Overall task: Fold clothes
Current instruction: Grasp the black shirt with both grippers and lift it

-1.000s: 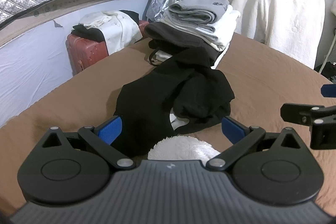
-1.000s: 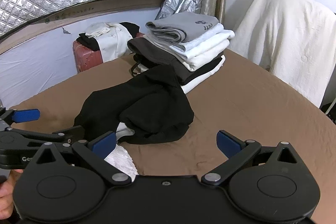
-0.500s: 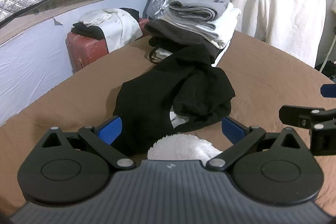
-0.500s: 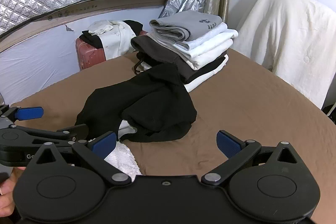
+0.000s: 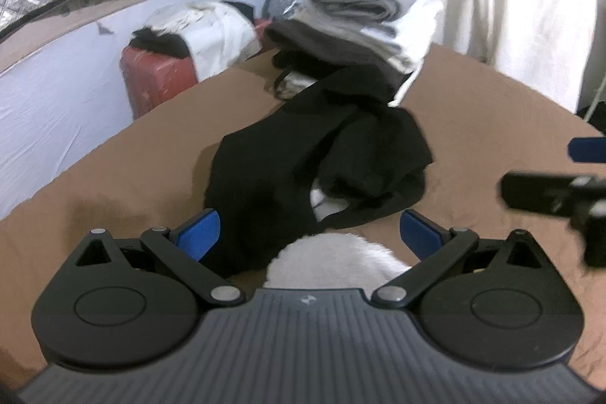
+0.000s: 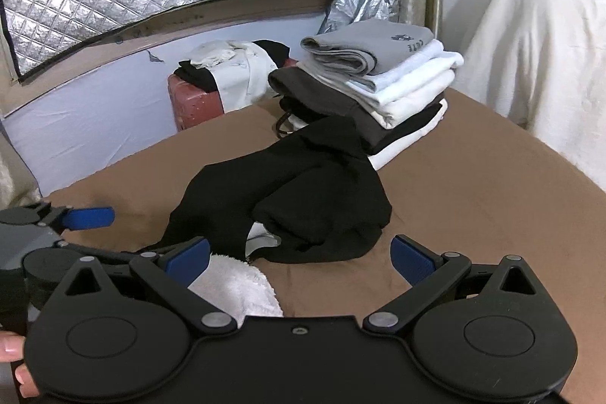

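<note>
A crumpled black garment (image 5: 303, 169) (image 6: 303, 192) lies in a heap on the brown bed (image 5: 492, 108) (image 6: 492, 177), with a bit of white cloth showing under its near edge. A fluffy white towel-like piece (image 5: 333, 256) (image 6: 235, 286) lies just in front of it. My left gripper (image 5: 308, 233) is open, with its blue pads on either side of the garment's near edge and the white piece. My right gripper (image 6: 299, 254) is open too, hovering just short of the heap. Each gripper shows at the edge of the other's view.
A stack of folded grey, white and dark clothes (image 6: 378, 78) (image 5: 363, 21) sits at the far side of the bed, touching the black heap. A red suitcase (image 6: 193, 101) with clothes on it stands beyond the bed. A cream cloth (image 6: 530, 55) drapes at the right.
Both grippers have moved slightly forward toward the black heap and stay open. The left wrist view is now motion-blurred. The clothes have not moved.
</note>
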Demonstrator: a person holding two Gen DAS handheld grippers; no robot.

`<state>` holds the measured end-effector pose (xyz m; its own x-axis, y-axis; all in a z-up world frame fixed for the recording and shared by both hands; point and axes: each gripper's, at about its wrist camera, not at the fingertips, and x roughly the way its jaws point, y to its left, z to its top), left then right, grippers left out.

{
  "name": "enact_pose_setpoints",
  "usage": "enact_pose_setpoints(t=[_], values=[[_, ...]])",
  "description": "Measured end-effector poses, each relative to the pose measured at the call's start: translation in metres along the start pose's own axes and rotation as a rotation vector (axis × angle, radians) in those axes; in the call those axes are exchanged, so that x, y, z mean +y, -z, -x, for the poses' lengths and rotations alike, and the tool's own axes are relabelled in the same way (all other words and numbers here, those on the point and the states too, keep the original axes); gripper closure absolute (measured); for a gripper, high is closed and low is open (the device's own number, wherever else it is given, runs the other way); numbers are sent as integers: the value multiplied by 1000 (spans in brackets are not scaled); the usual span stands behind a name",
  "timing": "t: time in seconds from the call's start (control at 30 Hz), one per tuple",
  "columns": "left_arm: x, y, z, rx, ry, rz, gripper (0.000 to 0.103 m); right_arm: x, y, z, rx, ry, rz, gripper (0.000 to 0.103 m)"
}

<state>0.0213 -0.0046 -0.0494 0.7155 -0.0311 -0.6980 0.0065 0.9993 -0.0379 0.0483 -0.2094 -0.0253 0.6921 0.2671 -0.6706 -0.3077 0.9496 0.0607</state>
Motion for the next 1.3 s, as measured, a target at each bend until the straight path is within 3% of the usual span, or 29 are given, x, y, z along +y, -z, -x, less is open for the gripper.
enact_pose_setpoints(t=[0.23, 0.4, 0.57, 0.6, 0.67, 0.7, 0.83, 0.93, 1.03, 1.13, 1.17, 1.2, 1.23, 1.27, 1.3], values=[[37, 4, -65, 69, -74, 39, 0, -49, 21, -68, 13, -15, 14, 0], [66, 7, -115, 123, -124, 66, 0, -90, 45, -118, 95, -116, -106, 0], [87, 9, -158, 134, -152, 67, 0, -127, 42, -164, 155, -204, -172, 0], [92, 7, -167, 135, -149, 68, 0, -133, 40, -173, 159, -232, -181, 4], [101, 1, -183, 154, -130, 102, 1, -140, 32, -188, 164, -296, -181, 19], [107, -1, -189, 159, -99, 131, 1, -140, 28, -192, 156, -304, -166, 20], [124, 0, -213, 198, 46, 245, 1, -139, 12, -208, 121, -284, -120, 18], [131, 12, -240, 288, 145, 301, 0, -141, 11, -223, 113, -240, -102, 7], [140, 25, -259, 315, 189, 458, 0, -153, 14, -248, 54, -201, -119, 5], [125, 20, -256, 309, 170, 417, 1, -155, 26, -268, 45, -242, -236, 6], [120, 19, -256, 315, 192, 413, 15, -155, 30, -275, 45, -258, -276, 13], [116, 19, -256, 322, 218, 417, 38, -156, 35, -281, 44, -273, -317, 29], [112, 18, -257, 328, 243, 421, 45, -156, 39, -288, 43, -289, -357, 37], [112, 16, -252, 321, 260, 447, 60, -156, 43, -294, 42, -305, -398, 48], [114, 13, -245, 311, 276, 477, 68, -156, 48, -301, 41, -320, -439, 65]])
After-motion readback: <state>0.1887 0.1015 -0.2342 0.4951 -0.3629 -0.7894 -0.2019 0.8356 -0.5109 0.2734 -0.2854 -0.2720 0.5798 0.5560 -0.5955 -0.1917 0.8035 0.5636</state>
